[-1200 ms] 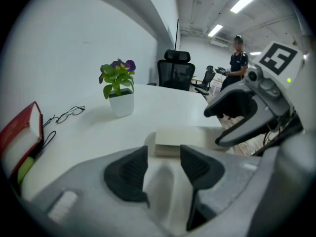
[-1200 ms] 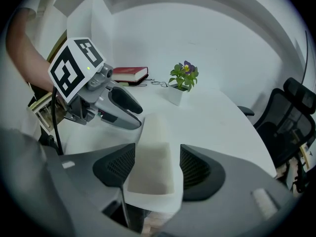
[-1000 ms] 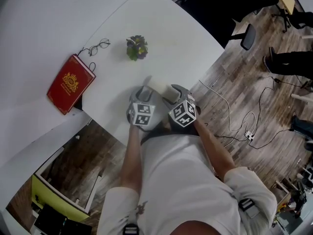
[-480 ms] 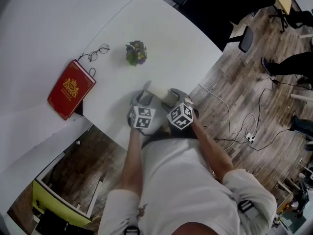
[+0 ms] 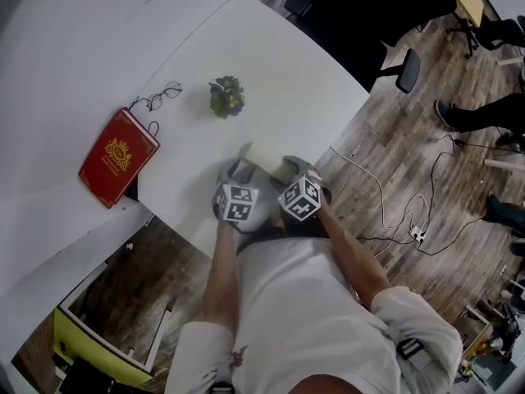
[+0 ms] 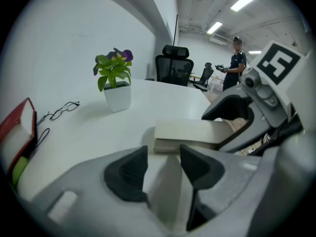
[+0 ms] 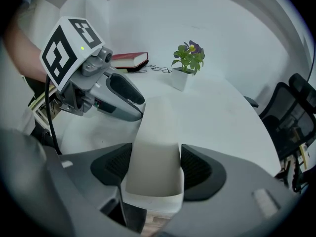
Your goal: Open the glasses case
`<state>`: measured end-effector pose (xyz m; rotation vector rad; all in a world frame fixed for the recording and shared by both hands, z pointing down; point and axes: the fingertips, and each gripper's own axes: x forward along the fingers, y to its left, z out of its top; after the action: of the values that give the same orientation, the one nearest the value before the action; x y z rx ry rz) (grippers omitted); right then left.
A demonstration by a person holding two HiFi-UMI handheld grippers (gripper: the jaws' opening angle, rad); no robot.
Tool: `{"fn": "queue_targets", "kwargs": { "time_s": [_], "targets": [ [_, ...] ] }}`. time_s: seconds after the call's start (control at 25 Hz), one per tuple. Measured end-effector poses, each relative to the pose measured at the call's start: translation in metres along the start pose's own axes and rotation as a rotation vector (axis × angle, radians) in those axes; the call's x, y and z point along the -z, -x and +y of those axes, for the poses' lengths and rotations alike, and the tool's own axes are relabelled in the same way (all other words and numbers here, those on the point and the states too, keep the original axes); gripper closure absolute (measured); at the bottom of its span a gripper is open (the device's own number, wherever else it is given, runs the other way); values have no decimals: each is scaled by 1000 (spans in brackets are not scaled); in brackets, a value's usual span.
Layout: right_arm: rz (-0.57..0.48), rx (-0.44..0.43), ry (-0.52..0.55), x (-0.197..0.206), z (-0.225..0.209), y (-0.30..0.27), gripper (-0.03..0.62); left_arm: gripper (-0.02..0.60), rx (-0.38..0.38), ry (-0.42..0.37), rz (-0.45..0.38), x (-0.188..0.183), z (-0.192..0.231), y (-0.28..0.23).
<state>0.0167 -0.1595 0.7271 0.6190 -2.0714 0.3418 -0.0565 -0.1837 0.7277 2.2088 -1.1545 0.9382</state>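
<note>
White and round-cornered, the worktop (image 5: 271,64) stands over a wooden floor (image 5: 426,154) with trailing cables (image 5: 414,235), and a dark office chair (image 5: 408,71) sits off its far side. Both claws are at its near edge, close side by side.

The glasses case (image 7: 157,132), a pale beige oblong, lies flat on the worktop and runs away from the right claw (image 7: 155,169). Its near end is lodged between that claw's two dark pads. Those jaws stand wide and have just been closing a little, and both pads bear on the case's long sides. The lid appears to lie on its base, though whether the two have parted at all cannot be told.

Just to the left of the right claw sits the left claw (image 6: 164,164). Its jaws are a narrow way apart with only bare worktop between them. The case's other end lies just ahead of its tips without touching them.

Well ahead of both claws stands a small potted plant (image 5: 225,95) in a white pot. Off to the left of the left claw lie a pair of spectacles (image 5: 160,97) and, nearer, a red book (image 5: 117,156) with a gold crest.
</note>
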Motion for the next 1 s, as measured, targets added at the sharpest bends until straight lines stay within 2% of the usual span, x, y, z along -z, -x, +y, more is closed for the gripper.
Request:
{"fn": "queue_targets", "kwargs": {
  "time_s": [0.32,0.48,0.76,1.0],
  "targets": [
    [-23,-56,-81,-3,0,4,283,376,2,2,-25,-7,-3,2],
    [-26,-75,-111,-2,0,6,283,379,11,3,-13,-7,-7,0],
    [-48,-56,-133,-4,-6,11,283,379,10,0,-15,-7,-6,-1],
    [-66,-49,-129,-9,-8,18,326,379,11,2,-17,-7,-6,-1]
  ]
}}
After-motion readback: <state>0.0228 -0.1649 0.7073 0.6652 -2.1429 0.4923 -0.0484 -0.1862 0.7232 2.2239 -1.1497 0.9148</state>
